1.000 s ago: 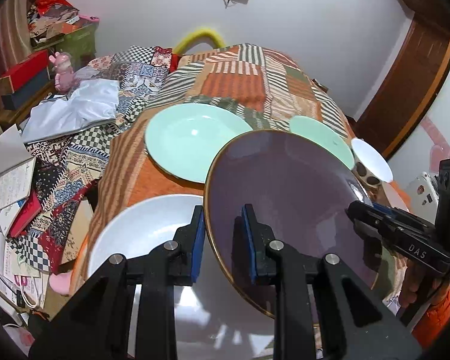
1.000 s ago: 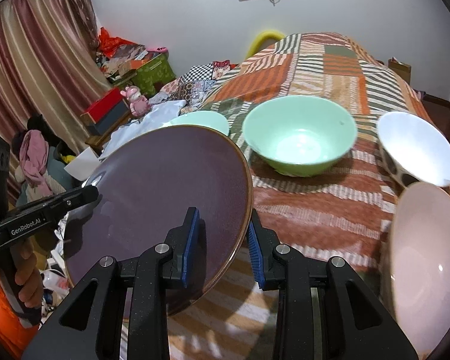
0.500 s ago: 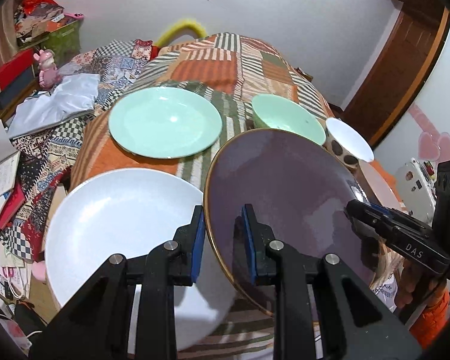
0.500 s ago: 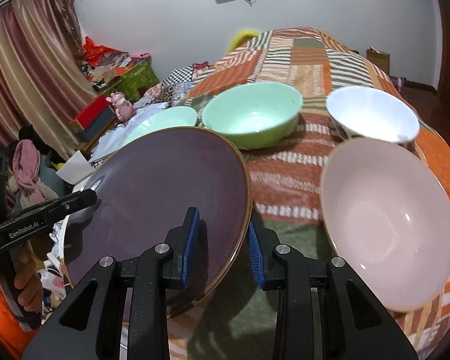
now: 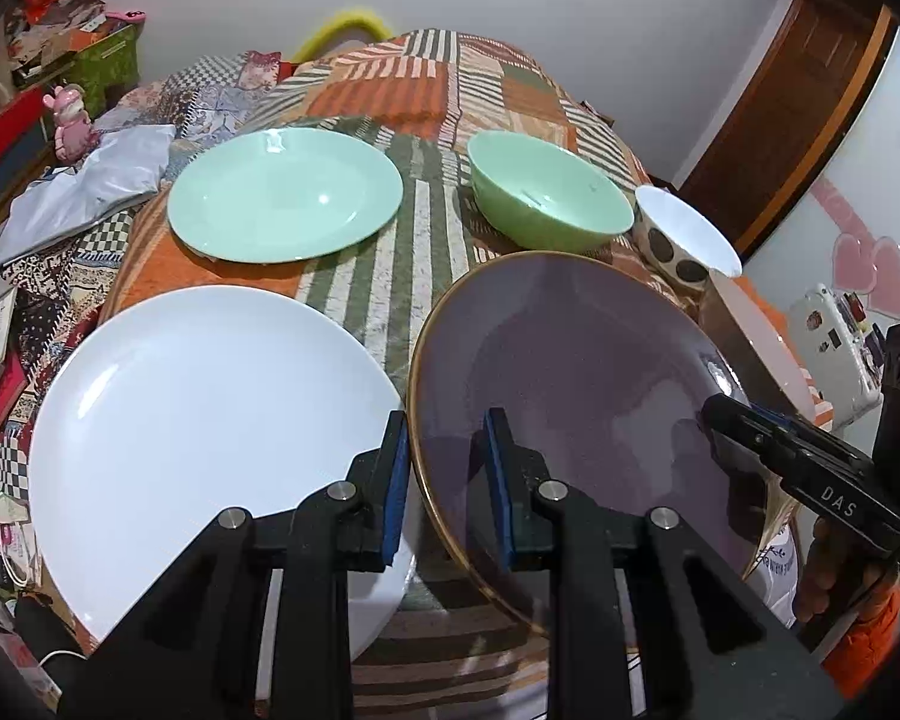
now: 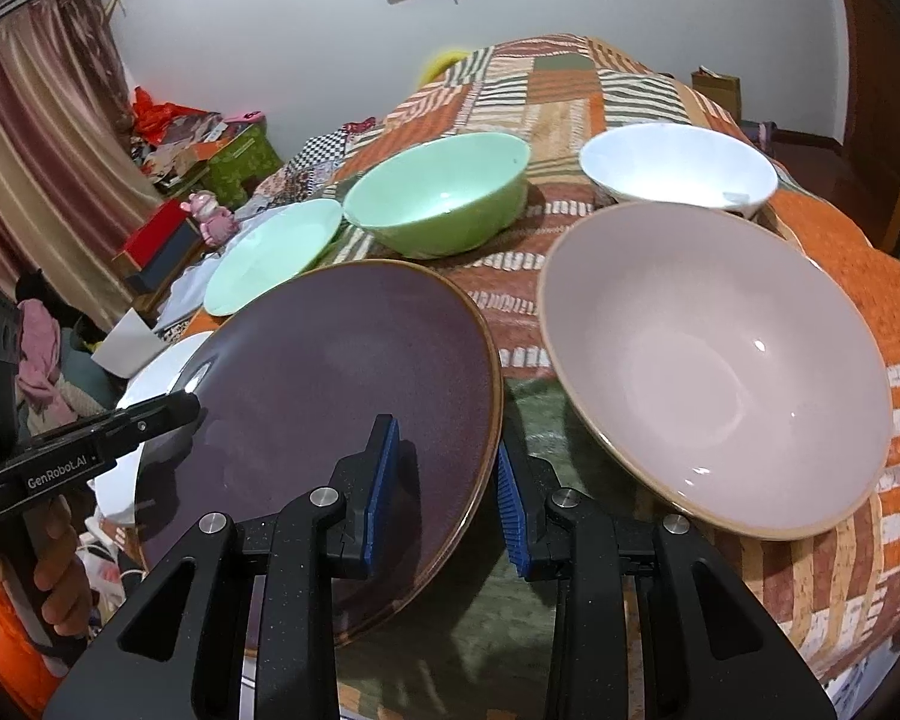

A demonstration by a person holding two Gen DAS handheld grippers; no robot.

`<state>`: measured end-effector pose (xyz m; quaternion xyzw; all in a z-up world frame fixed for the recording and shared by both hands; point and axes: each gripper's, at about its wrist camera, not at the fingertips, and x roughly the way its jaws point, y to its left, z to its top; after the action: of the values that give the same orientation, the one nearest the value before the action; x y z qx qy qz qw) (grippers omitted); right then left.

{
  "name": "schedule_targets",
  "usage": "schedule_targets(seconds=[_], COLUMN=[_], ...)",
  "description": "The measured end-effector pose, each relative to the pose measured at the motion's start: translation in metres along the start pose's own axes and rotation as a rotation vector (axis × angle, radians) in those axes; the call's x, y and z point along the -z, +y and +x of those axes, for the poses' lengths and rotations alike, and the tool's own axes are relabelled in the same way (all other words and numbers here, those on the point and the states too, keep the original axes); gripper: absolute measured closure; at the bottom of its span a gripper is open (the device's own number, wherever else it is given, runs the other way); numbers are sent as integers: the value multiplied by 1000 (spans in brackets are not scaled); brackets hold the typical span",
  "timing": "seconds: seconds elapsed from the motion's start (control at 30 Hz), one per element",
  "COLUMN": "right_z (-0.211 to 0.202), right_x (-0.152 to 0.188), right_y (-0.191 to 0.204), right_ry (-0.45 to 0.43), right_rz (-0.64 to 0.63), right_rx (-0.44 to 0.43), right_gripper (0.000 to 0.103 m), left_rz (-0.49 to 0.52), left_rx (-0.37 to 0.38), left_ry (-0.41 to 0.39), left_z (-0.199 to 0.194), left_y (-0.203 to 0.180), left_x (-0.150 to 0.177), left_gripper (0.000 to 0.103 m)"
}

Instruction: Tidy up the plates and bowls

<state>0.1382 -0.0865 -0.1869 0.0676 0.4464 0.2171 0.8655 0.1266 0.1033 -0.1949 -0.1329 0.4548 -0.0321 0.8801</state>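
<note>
A dark purple plate [image 5: 570,372] [image 6: 342,372] with a gold rim hangs above the bed, held from both sides. My left gripper [image 5: 444,474] is shut on its left rim; my right gripper [image 6: 447,471] is shut on its right rim. Each gripper also shows at the plate's far edge in the other wrist view. Left of the purple plate lies a large white plate [image 5: 210,420], partly under its edge. Behind lie a mint green plate [image 5: 282,192] and a green bowl [image 5: 546,198] [image 6: 444,198]. A pale pink bowl [image 6: 720,360] sits right of the purple plate, a white dotted bowl [image 5: 684,240] [image 6: 678,168] behind it.
All dishes rest on a patchwork bedspread [image 5: 390,276] in orange, green and white. Clutter of books, boxes and a pink toy [image 5: 69,120] fills the floor to the left. A wooden door [image 5: 798,102] stands at the right. A person's hand [image 6: 60,588] grips the left tool.
Both grippers have carried the purple plate back and slightly down over the bed. The white plate and the pink bowl now show fully beside it; the far dishes look farther away.
</note>
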Motion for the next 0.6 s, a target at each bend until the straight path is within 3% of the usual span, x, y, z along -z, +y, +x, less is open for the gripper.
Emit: schedule_targets(seconds=[0.6], right_z=[8], right_x=[5], right_y=[-21], right_ry=[4], right_rz=[100], right_rx=[18], right_gripper=[75], left_rz=[37], left_rx=[-17], left_ry=[56], left_z=[39], left_y=[-12], left_x=[-6], left_gripper=[80])
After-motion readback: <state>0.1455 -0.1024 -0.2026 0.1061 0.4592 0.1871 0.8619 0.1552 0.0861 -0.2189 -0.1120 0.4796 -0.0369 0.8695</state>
